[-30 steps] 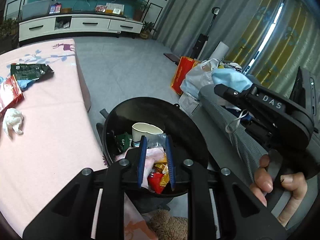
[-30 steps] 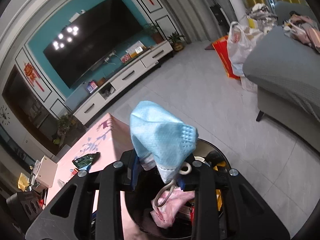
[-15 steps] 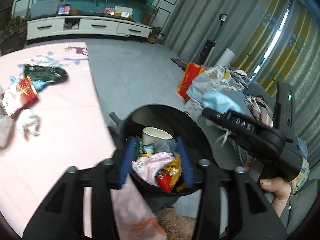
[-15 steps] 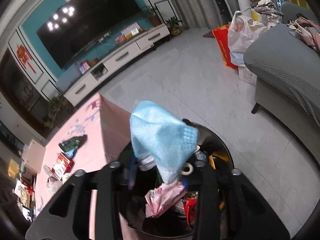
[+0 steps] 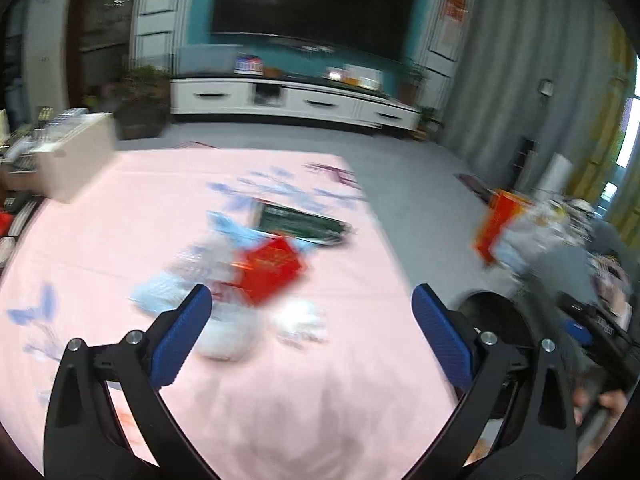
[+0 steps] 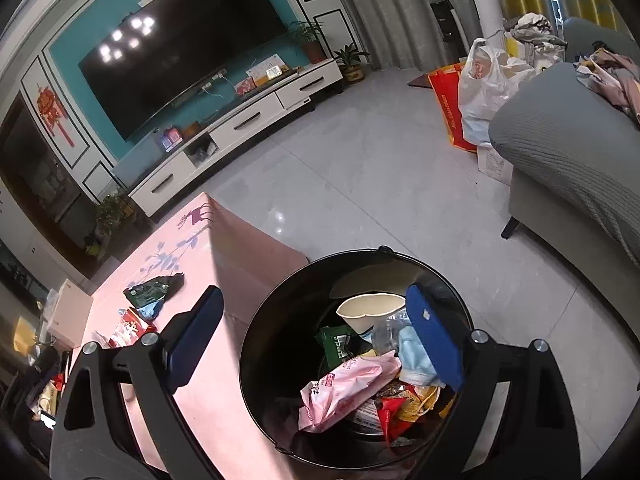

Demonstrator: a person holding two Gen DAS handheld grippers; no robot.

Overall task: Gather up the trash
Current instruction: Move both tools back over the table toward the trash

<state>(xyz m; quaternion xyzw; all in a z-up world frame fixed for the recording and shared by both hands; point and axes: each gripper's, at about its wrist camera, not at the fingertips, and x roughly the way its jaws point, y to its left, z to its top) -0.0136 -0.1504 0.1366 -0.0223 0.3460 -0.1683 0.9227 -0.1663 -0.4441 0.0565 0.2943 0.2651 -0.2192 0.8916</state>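
My left gripper (image 5: 312, 320) is open and empty above the pink table (image 5: 120, 216). In this blurred view a red packet (image 5: 272, 266), a dark green wrapper (image 5: 300, 224), a blue mask (image 5: 236, 232) and white crumpled tissue (image 5: 300, 320) lie ahead of it. My right gripper (image 6: 316, 336) is open and empty over the black trash bin (image 6: 260, 344). In the bin lie a blue mask (image 6: 416, 356), a pink packet (image 6: 348, 388), a paper cup (image 6: 368, 310) and other wrappers. The bin's edge (image 5: 496, 312) also shows in the left wrist view.
A white box (image 5: 68, 160) stands at the table's far left. A grey sofa (image 6: 568, 140) is to the right of the bin, with bags (image 6: 480, 92) on the floor behind it. A TV cabinet (image 6: 240, 120) lines the far wall.
The right gripper opened and the blue mask dropped into the bin. The left gripper opened wide and swung left from the bin to over the table's trash.
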